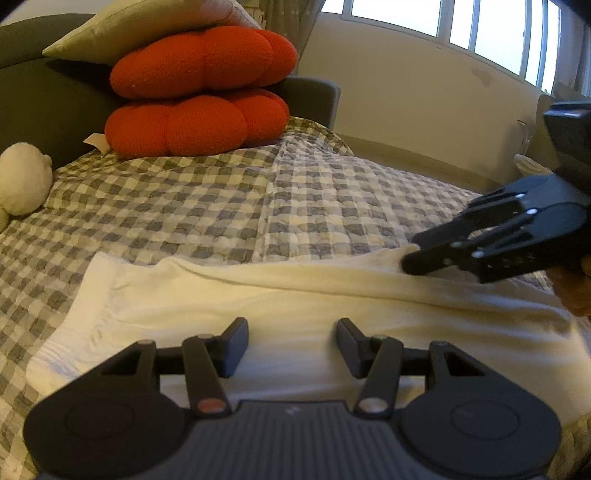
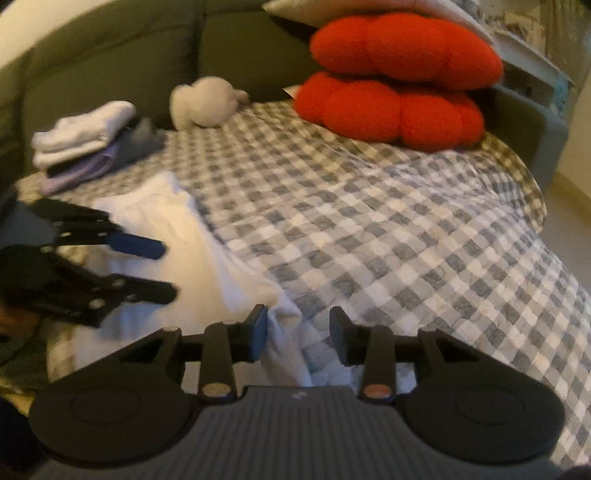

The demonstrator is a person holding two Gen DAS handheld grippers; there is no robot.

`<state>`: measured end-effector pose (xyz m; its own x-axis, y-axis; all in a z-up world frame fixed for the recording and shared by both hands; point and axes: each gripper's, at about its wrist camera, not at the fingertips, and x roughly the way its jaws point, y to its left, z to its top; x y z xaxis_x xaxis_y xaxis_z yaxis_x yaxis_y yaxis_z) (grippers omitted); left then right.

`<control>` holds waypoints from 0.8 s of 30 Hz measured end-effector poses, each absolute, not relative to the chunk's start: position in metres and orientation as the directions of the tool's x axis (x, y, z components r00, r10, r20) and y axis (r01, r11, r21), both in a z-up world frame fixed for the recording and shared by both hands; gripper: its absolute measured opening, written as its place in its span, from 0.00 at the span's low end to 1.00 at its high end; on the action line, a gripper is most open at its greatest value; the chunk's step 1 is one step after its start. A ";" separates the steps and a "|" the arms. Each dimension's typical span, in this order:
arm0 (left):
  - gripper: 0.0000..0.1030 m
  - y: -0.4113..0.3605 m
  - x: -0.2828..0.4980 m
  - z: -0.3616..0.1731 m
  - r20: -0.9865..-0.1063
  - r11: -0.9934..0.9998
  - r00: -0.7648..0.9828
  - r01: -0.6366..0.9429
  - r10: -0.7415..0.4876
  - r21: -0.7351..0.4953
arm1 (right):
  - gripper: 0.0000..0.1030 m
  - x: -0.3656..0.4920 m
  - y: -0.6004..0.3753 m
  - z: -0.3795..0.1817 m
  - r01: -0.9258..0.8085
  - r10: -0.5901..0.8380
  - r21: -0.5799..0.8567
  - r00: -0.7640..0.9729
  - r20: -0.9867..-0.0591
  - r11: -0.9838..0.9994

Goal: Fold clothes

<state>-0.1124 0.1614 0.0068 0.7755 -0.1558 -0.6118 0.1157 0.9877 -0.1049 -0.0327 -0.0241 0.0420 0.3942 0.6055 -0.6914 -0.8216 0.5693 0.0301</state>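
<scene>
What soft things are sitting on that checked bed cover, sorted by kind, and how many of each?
Red puffy cushions: 2, stacked
Pale pillow on top of them: 1
White plush toy: 1
Pile of folded clothes: 1
White garment laid out near both grippers: 1
Total: 6

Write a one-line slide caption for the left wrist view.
Open left tongs hover over a white garment spread on a checkered blanket, while the right tongs reach its far edge.
</scene>
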 end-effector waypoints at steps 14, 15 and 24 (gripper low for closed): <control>0.56 0.196 -0.117 0.003 -0.607 0.987 0.785 0.039 -0.126 -0.155 | 0.04 0.001 -0.035 0.037 -0.711 0.621 0.191 0.412 -0.667 0.677; 0.56 0.201 -0.117 0.005 -0.605 0.987 0.788 0.024 -0.115 -0.157 | 0.04 0.006 -0.035 0.034 -0.698 0.628 0.222 0.401 -0.667 0.681; 0.52 0.244 -0.120 0.019 -0.569 0.975 0.821 -0.083 -0.049 -0.205 | 0.15 0.008 -0.047 0.039 -0.688 0.718 0.350 0.360 -0.595 0.635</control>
